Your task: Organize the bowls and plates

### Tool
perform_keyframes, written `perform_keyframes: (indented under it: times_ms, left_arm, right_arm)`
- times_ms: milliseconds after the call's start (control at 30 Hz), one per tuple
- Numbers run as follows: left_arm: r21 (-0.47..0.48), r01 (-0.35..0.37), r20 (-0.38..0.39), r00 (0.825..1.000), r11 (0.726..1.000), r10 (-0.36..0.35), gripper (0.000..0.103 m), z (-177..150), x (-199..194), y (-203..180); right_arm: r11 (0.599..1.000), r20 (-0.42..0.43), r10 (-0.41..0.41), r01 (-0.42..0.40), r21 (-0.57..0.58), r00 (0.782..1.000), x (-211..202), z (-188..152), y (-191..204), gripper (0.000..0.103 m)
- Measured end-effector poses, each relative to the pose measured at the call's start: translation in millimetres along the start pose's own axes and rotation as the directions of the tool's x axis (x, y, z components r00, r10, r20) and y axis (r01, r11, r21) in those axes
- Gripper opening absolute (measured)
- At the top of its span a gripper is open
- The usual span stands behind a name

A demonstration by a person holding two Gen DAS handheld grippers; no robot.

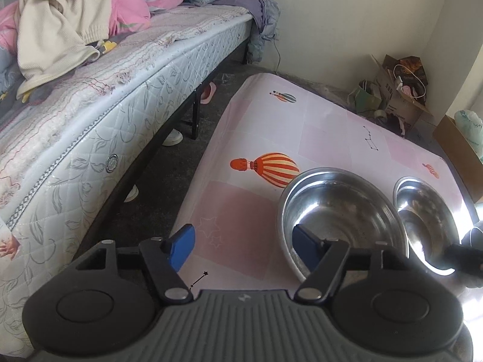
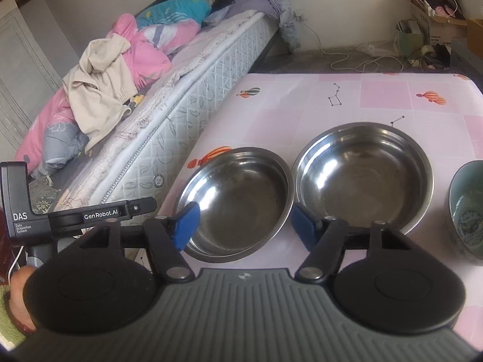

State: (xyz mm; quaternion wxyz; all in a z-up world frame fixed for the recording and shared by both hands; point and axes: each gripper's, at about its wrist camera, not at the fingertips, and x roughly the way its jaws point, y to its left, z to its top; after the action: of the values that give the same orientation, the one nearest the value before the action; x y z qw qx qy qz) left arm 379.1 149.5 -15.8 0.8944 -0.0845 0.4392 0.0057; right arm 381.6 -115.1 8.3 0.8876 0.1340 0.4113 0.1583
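Since both steel bowls sit side by side on the pink surface (image 2: 347,96), nearly touching rim to rim, stacking one into the other looks the natural job; the left bowl (image 2: 238,199) seems slightly smaller than the right bowl (image 2: 362,175), so it should nest inside; both are likely light, rigid and slick, apt to clatter or slide if nudged, so the thin rolled rim is probably the place to pinch, one finger inside and one outside. A teal ceramic bowl (image 2: 466,208) stands just beside them at the right edge; it is likely heavier and chippable. The right gripper (image 2: 246,223) hovers with fingers partly open around the left bowl's near rim, gripping nothing; the left gripper (image 1: 244,249) is likewise half open and empty, one finger over that bowl; beyond lies the bed (image 2: 181,96).
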Motion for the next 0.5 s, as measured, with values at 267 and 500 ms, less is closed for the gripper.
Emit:
perform_keyframes:
  times_ms: [267, 500]
  left_arm:
    - [-0.033, 0.052, -0.071, 0.996, 0.998, -0.055, 0.055, 24, 33, -5]
    - [-0.013, 0.06, -0.109, 0.992, 0.998, -0.061, 0.036, 37, 54, -19]
  right_arm:
    - [0.996, -0.063, -0.038, 0.043, 0.082, 0.997, 34, -10, -21, 0.045]
    - [0.993, -0.078, -0.028, 0.037, 0.115, 0.997, 46, -9, -32, 0.03]
